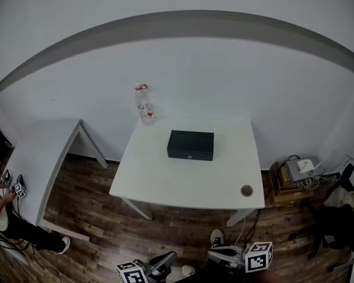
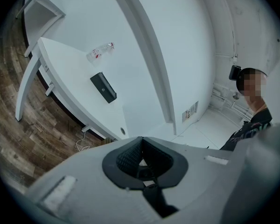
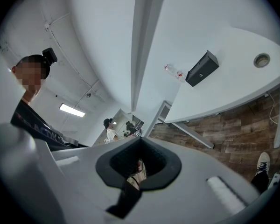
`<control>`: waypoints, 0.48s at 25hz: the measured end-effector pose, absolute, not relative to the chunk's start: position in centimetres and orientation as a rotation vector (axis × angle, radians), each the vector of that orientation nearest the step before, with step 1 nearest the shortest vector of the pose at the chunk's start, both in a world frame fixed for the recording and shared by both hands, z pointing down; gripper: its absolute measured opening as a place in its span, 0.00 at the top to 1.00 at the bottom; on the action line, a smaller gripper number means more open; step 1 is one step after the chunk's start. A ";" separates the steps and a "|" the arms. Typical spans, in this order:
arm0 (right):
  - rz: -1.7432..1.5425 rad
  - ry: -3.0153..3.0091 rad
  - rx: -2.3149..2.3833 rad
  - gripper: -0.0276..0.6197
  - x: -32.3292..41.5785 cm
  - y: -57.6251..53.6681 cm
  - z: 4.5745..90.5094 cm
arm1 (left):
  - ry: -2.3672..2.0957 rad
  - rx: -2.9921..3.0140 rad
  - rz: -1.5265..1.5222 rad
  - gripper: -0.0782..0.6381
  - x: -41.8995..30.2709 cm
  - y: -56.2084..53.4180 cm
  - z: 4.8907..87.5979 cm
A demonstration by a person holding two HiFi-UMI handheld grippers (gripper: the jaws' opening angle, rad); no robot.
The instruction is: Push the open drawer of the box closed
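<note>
While the black box (image 1: pixel 190 144) sits near the middle of the white counter (image 1: pixel 159 184), its front face with a small round fitting turned toward the person, whether its drawer stands out cannot be told. Behind the box and to its left, a clear plastic bottle (image 1: pixel 144 106) stands at the counter's back edge. A round cable hole (image 1: pixel 246 190) lies in front of the box, to its right. Well short of the box, over the wood floor (image 1: pixel 106 217), the left tool (image 1: pixel 165 259) and right tool (image 1: pixel 219 254) each show jaws pressed together on nothing.
</note>
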State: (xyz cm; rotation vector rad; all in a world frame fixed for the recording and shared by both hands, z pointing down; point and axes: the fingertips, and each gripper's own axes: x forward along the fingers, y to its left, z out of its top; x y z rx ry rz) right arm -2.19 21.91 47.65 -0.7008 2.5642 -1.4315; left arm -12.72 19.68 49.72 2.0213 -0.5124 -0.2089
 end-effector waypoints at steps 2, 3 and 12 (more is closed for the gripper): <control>-1.431 2.564 -0.694 0.95 -2.2 22.0 47.5 | -0.512 2.021 -0.203 0.89 -12.7 19.6 49.7; -1.431 2.566 -0.694 0.95 -2.2 22.1 47.5 | -0.510 2.020 -0.202 0.89 -12.6 19.6 49.7; -1.433 2.579 -0.708 0.95 -1.6 22.4 47.7 | -0.508 2.005 -0.213 0.89 -12.2 19.5 50.1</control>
